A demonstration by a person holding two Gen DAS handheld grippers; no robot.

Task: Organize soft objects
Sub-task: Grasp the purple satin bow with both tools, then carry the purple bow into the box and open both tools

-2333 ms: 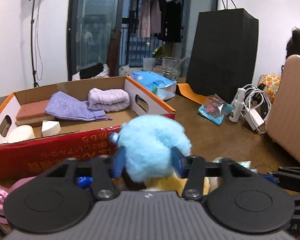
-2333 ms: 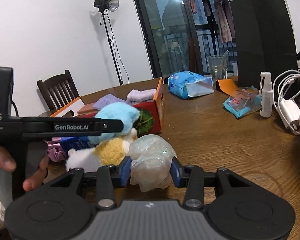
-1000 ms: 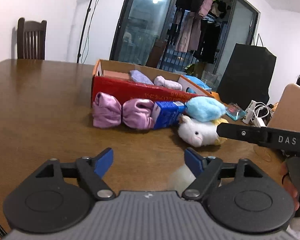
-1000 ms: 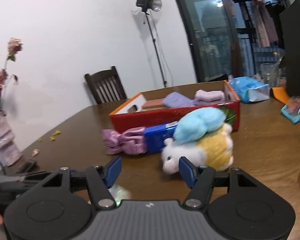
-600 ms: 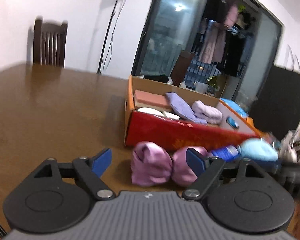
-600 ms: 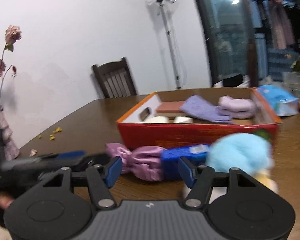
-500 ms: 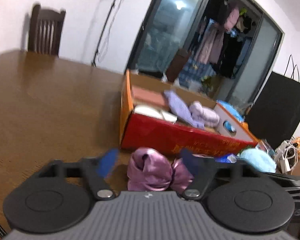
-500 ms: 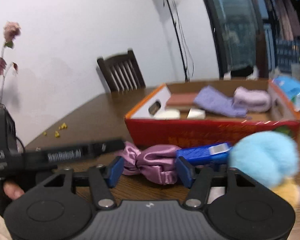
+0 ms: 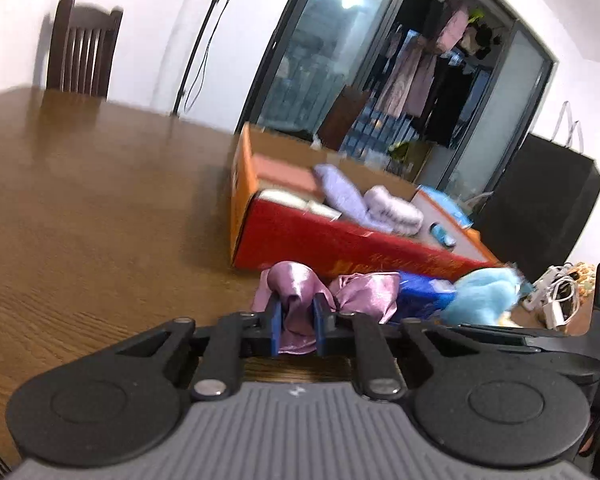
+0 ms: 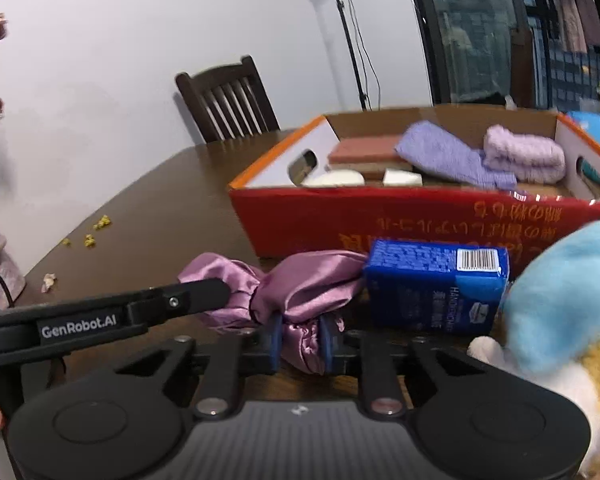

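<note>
A pink satin cloth (image 9: 364,294) lies bunched on the table in front of the red cardboard box (image 9: 340,250). My left gripper (image 9: 296,326) is shut on its left lobe. My right gripper (image 10: 300,340) is shut on its right lobe (image 10: 312,284). The left gripper's arm (image 10: 112,316) crosses the right wrist view. The box (image 10: 420,224) holds a purple towel (image 10: 452,158), a lilac rolled cloth (image 10: 524,154), sponges and pads. A blue tissue pack (image 10: 436,292) and a blue, yellow and white plush toy (image 10: 560,300) lie right of the cloth.
A wooden chair (image 10: 228,100) stands at the table's far side. Yellow crumbs (image 10: 92,232) lie on the table at left. A black bag (image 9: 540,208) and white cables (image 9: 556,296) sit at the far right. Bare tabletop (image 9: 100,208) stretches to the left.
Both grippers moved in on the pink satin cloth and closed on it, one on each lobe. Before, both were open and empty.
</note>
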